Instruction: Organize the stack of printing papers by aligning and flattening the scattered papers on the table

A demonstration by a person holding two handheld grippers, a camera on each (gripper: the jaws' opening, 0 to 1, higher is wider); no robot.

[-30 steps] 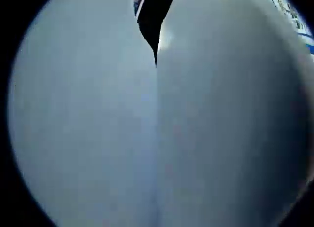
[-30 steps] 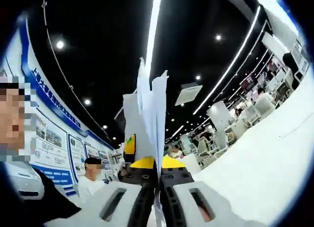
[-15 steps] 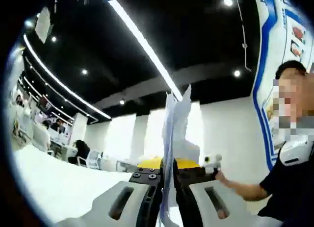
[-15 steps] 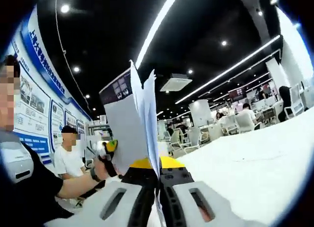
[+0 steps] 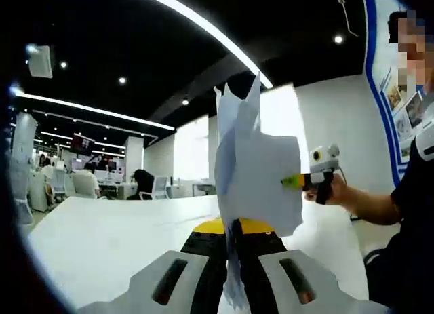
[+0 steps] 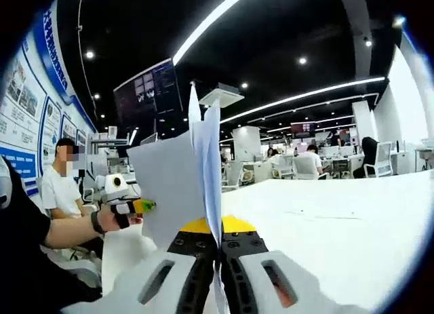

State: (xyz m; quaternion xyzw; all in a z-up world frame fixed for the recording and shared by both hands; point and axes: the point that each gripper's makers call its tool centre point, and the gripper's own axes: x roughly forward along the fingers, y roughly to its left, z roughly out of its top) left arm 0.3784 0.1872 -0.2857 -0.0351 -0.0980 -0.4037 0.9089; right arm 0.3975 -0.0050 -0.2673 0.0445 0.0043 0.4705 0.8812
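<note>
Papers (image 5: 254,171) now upright, edges skyward

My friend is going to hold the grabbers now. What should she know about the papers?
Left gripper: jaws shut on the stack of white printing papers, held upright by one edge.
Right gripper: jaws shut on the same stack from the other side; it also shows beyond the sheets in the left gripper view.
The stack is lifted above the white table.
Done: papers gathered and gripped at both ends.
Left: the top corners stick out unevenly, so the edges probably need tapping square on the table, then laying flat.
</note>
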